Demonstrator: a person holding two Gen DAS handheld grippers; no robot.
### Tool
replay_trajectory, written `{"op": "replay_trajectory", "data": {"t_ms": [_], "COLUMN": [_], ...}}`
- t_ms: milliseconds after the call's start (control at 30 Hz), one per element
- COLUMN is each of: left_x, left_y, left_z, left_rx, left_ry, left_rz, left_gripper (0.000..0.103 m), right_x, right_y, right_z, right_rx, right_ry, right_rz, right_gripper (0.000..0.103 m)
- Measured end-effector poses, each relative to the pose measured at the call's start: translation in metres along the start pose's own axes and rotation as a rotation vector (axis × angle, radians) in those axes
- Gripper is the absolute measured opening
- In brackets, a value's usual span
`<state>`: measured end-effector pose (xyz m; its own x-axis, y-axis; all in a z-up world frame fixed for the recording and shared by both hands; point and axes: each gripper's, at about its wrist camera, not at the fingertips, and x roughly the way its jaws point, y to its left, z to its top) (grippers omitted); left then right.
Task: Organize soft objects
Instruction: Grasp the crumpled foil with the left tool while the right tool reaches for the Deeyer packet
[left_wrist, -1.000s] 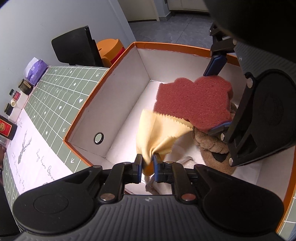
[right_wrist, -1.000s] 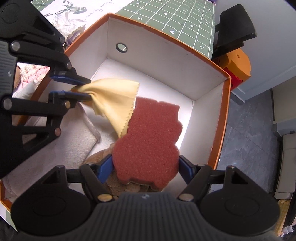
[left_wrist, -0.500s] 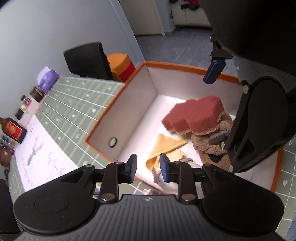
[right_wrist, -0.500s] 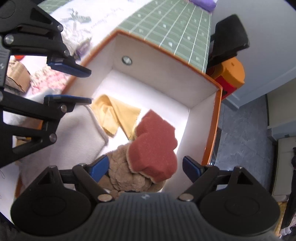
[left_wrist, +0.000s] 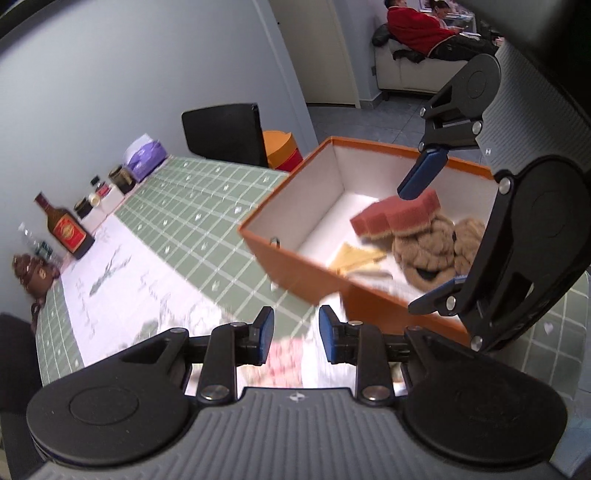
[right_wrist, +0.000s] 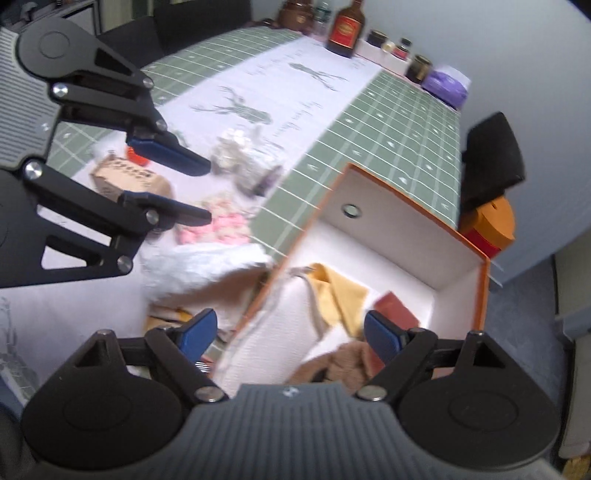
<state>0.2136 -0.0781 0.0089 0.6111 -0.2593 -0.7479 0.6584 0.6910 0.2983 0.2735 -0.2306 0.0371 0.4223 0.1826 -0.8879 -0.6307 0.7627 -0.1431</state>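
An orange box with white inner walls stands on the green checked tablecloth. Inside lie a red-brown sponge, a yellow cloth and a brown knitted plush; the right wrist view also shows a white towel at the near wall. My left gripper is open and empty, above the table just outside the box. My right gripper is open wide over the box's near wall, holding nothing. A pink floral soft item and a crumpled white piece lie on the table beside the box.
A small cardboard-coloured box and a clear bag of white bits lie left of the orange box. A red-labelled bottle, small jars and a purple pack line the wall. A black chair stands behind.
The left gripper let go of the yellow cloth and the right let go of the sponge; both now lie in the box. Both grippers rose and drew back, the left out over the table.
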Motion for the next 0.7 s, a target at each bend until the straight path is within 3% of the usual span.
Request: {"op": "replay_trajectory", "data": {"t_ms": [167,300,333,467,600,700], "left_x": [-0.013,-0.015,-0.015,-0.007,0.005,0.019], "left_y": [-0.001,-0.005,-0.006,-0.009,-0.008,-0.010], "left_z": [-0.032,-0.050,-0.054,-0.062,-0.064,-0.065], "left_rx": [-0.014,-0.027,-0.028,-0.021,-0.037,-0.044], "left_ry": [0.014,-0.002,-0.008,-0.016,-0.022,-0.004], "left_rz": [-0.019,-0.053,-0.063,-0.091,-0.139,-0.143], "left_gripper": [0.035,0.054,0.055,0.056,0.067,0.068], "right_x": [-0.001,0.004,0.005,0.011,0.015,0.017], "right_y": [0.031,0.045,0.047,0.055,0.059,0.059], "right_z": [0.000,-0.002,-0.003,-0.009,-0.014,-0.016], "right_rx": [-0.052,-0.074,-0.078,-0.109,-0.154,-0.169], "right_ry": [-0.012,-0.008,-0.007,-0.009,-0.007,0.000], "right_rz": [0.037,0.054,0.056,0.054,0.048,0.034], "right_gripper": [0.085,0.085,0.085,0.084,0.084,0.084]}}
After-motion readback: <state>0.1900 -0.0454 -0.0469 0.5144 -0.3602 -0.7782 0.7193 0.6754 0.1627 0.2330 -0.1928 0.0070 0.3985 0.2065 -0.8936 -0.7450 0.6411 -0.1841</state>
